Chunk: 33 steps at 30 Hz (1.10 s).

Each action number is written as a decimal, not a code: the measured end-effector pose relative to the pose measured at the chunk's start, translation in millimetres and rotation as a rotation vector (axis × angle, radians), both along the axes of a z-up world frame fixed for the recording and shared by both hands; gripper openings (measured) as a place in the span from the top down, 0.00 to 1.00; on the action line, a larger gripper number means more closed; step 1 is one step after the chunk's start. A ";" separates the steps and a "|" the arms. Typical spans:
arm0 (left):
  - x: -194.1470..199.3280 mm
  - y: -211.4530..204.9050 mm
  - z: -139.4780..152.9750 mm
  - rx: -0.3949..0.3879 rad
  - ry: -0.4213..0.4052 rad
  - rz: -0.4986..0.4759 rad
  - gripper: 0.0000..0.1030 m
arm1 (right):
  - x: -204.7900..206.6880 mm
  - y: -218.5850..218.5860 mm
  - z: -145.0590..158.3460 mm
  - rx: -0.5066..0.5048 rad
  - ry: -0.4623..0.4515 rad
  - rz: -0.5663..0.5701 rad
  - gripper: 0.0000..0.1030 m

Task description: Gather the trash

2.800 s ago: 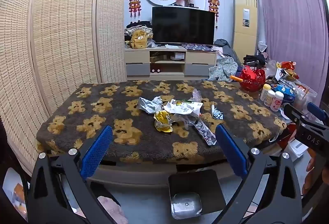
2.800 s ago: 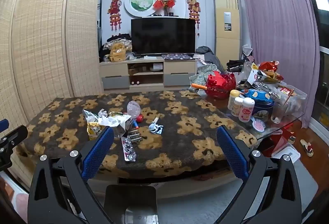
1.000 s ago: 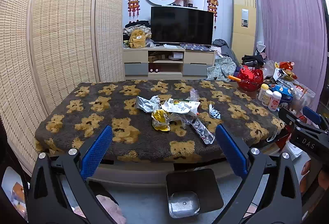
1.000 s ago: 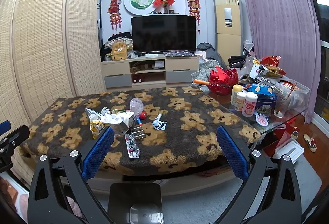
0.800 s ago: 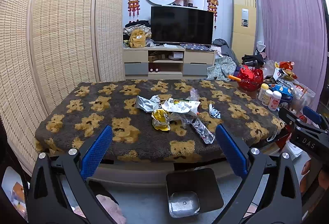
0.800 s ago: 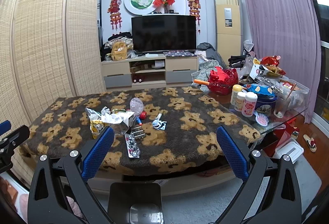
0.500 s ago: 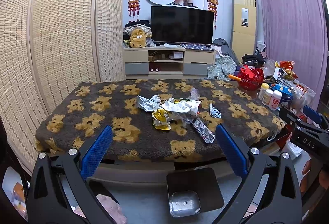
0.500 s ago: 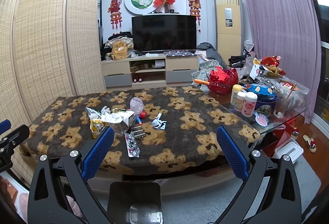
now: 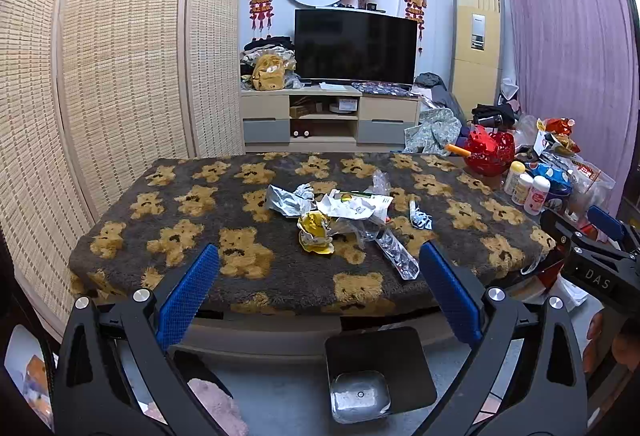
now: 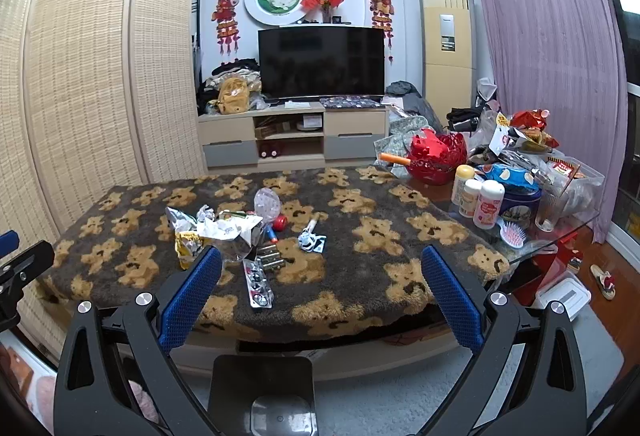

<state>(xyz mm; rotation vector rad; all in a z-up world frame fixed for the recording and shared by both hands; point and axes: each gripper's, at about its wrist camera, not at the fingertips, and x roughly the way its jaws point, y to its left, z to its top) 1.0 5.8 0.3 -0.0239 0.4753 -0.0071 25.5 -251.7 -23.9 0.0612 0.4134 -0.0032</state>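
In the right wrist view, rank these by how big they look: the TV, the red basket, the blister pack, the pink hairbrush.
1. TV
2. Red basket
3. Blister pack
4. Pink hairbrush

This is apparent size only: the TV is farthest away, and the blister pack lies closest to the camera, so its lead over the hairbrush is unsure.

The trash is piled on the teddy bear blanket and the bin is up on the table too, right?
Not quite. The trash is on the bear blanket, but the bin stands on the floor in front of the table, as the left wrist view shows.
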 end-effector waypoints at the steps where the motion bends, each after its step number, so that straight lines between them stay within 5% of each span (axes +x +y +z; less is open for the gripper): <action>1: 1.7 0.7 -1.2 -0.001 0.004 0.000 0.08 | 1.0 0.5 0.0 0.000 -0.003 0.007 0.03; 10: 22.2 2.3 -17.2 0.031 0.023 -0.005 0.08 | 15.0 11.9 -10.3 -0.079 -0.020 0.007 0.03; 33: 147.6 22.5 -101.7 0.024 0.246 -0.062 0.09 | 132.9 32.1 -121.5 0.090 0.316 0.201 0.03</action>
